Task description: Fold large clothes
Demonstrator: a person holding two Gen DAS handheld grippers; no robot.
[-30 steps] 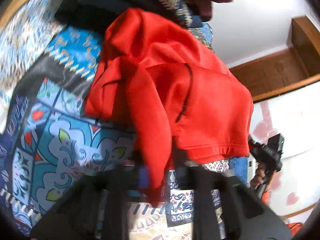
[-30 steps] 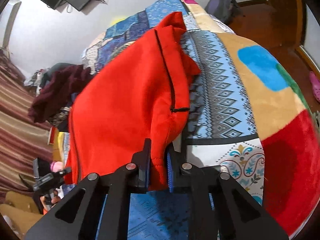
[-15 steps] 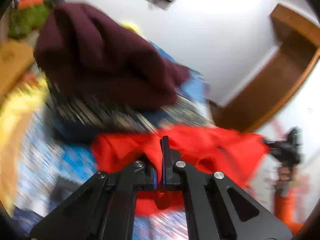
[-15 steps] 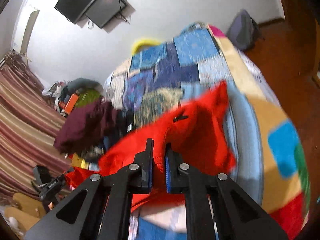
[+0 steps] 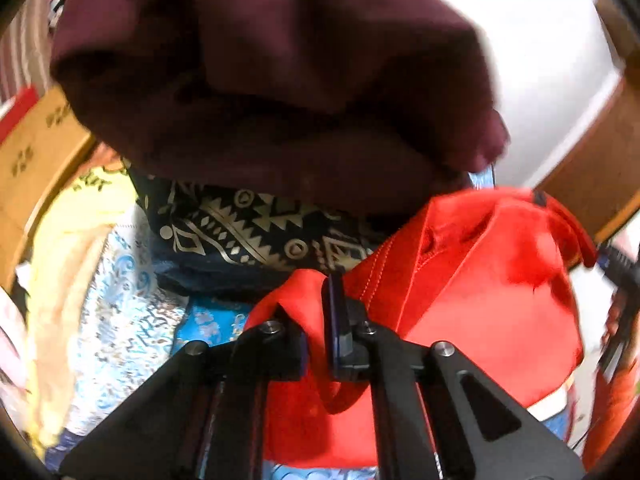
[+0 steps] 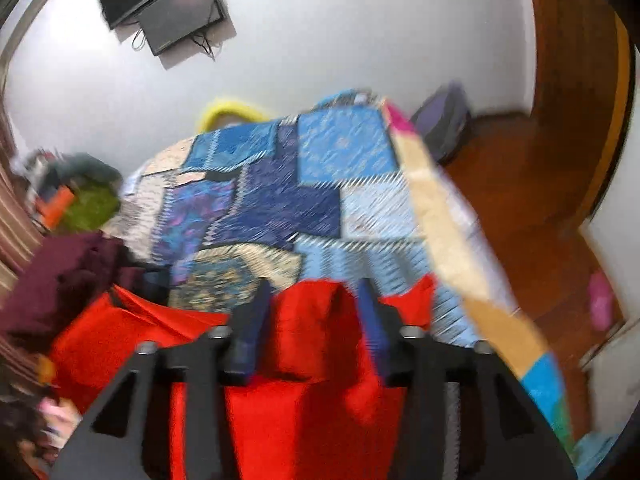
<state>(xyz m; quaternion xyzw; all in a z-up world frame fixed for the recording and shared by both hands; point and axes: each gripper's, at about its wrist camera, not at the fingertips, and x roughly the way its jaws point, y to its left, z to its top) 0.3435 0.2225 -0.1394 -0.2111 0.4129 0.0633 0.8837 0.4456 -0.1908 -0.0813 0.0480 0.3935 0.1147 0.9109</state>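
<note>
While the left gripper [image 5: 320, 320] sits low in the middle of its frame, its fingers stand slightly apart with a fold of the red garment [image 5: 480, 300] bunched between them; whether they actually pinch the cloth cannot be told. That red garment spreads across the lower right of the left wrist view, lying on a blue patterned bedspread [image 5: 120, 320]. Above it, filling the upper half of the frame, hangs a dark maroon garment [image 5: 260, 80], and just beneath that lies a navy cloth with a pale geometric print [image 5: 248, 232]. A yellow cloth [image 5: 72, 240] runs down the left edge.

From the right wrist view, the right gripper [image 6: 316, 328] is spread wide, a hump of the red garment [image 6: 312, 320] rising between its fingers without being clamped. The red cloth fills the bottom centre and lower left. Behind it the patchwork bedspread [image 6: 300, 184] stretches toward the white wall, where a dark screen [image 6: 168, 4] hangs at the upper left. The maroon garment [image 6: 60, 272] sits at the left edge, and a wooden floor [image 6: 540, 200] shows at the right.
</note>
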